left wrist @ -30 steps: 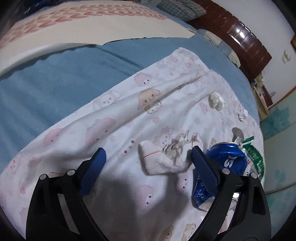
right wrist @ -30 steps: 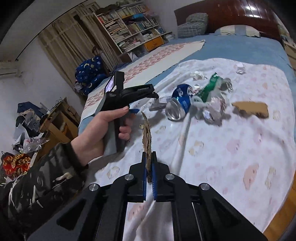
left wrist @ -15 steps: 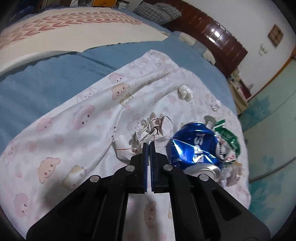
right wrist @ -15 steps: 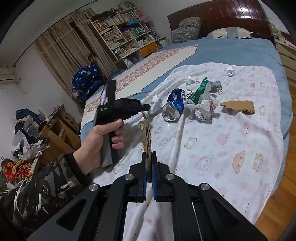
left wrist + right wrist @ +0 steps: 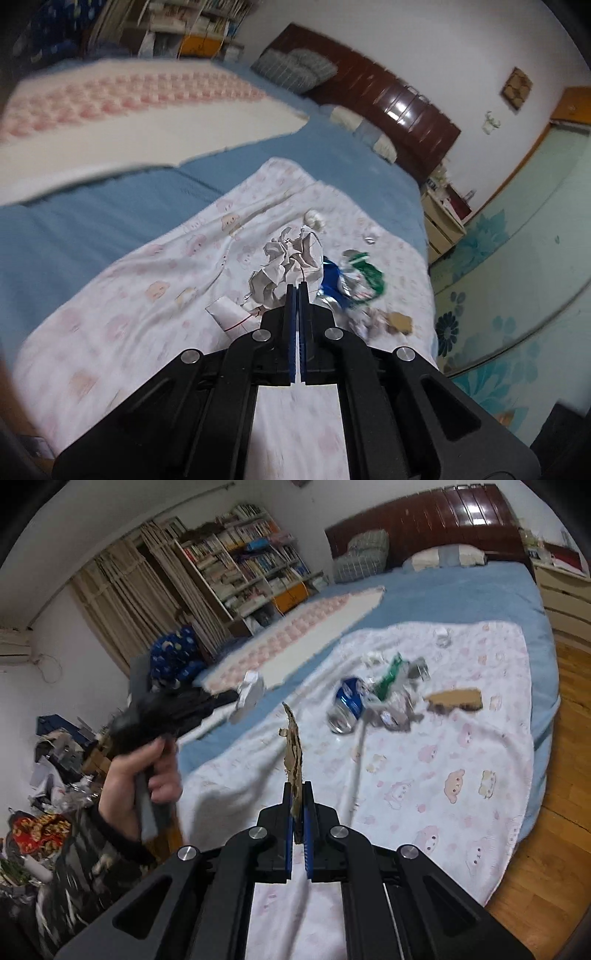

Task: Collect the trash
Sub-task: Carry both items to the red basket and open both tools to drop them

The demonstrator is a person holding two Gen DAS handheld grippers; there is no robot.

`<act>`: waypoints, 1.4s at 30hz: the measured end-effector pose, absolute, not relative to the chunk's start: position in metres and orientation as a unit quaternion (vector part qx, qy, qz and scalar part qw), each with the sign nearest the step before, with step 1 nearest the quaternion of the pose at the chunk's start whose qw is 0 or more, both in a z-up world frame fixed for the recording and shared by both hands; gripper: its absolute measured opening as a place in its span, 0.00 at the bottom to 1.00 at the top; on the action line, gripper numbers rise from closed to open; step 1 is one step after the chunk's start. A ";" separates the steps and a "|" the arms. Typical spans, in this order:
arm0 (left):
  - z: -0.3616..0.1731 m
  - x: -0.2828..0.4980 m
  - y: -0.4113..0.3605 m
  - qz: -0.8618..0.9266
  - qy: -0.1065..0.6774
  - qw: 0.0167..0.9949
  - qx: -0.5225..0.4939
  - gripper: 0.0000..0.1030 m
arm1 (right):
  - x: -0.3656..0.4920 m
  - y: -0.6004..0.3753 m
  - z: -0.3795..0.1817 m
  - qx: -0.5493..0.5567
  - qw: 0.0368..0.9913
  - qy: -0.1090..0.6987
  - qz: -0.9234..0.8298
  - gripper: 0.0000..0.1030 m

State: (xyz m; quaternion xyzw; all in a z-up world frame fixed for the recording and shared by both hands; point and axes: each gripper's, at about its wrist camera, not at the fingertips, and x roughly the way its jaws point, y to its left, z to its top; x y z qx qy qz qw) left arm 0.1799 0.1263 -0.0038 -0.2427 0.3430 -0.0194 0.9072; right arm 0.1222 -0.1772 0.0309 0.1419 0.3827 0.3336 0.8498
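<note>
My left gripper [image 5: 295,288] is shut on a crumpled white paper [image 5: 284,269] and holds it up above the bed; the paper also shows in the right wrist view [image 5: 249,694]. My right gripper [image 5: 297,794] is shut on a torn strip of brown cardboard [image 5: 292,753] that stands upright. On the pink-patterned sheet [image 5: 443,775] lie a crushed blue can [image 5: 349,705], a green wrapper [image 5: 391,674], crumpled foil [image 5: 395,716] and a brown cardboard piece [image 5: 456,699]. The can [image 5: 332,277] and the wrapper [image 5: 365,273] lie beyond the left gripper.
A blue bedspread [image 5: 92,221] lies under the sheet, with a pink-and-white mat [image 5: 129,110] to the left. A dark headboard [image 5: 443,520] and pillows are at the far end. A bookshelf [image 5: 251,565] and clutter stand left. A wooden floor [image 5: 546,867] borders the bed at right.
My left gripper closed on the crumpled paper and lifted it off the sheet, pulling back from the can. My right gripper pulled back a little, still holding the cardboard strip.
</note>
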 end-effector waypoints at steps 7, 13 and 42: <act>0.028 0.052 0.062 -0.026 0.329 0.927 -0.177 0.01 | 0.053 -0.232 0.096 0.131 0.878 0.333 0.318 0.06; 0.051 -0.018 -0.041 -0.108 0.334 0.927 -0.132 0.01 | -0.035 -0.326 0.122 0.104 0.910 0.317 0.247 0.06; -0.193 -0.045 -0.396 -0.298 0.578 0.741 0.167 0.01 | -0.165 -0.547 -0.177 0.233 0.810 0.537 -0.031 0.05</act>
